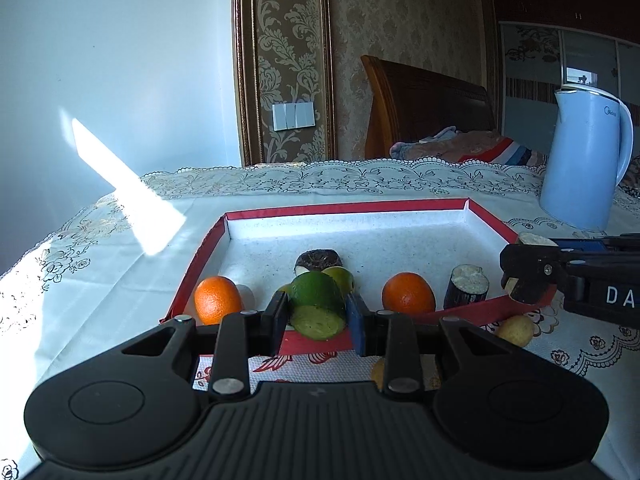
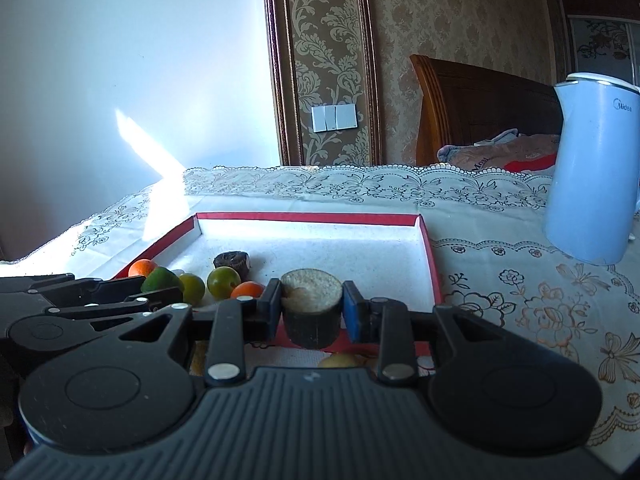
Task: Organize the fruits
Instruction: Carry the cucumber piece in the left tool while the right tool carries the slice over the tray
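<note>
Presently, left gripper (image 1: 318,312) clamped on green fruit half (image 1: 318,306) over red tray (image 1: 416,205) edge, right gripper (image 2: 312,304) clamped on dark stub (image 2: 312,308), possibly sugarcane, oranges (image 1: 408,293) inside tray.

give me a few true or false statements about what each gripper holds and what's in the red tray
1. The left gripper holds a cut green fruit. True.
2. The right gripper is empty. False: it is shut on a dark-skinned cut piece with a pale top.
3. Two oranges sit in the red-rimmed tray. True.
4. The blue kettle stands inside the tray. False: it stands on the tablecloth beside it.
5. A small yellow fruit lies outside the tray. True.
</note>
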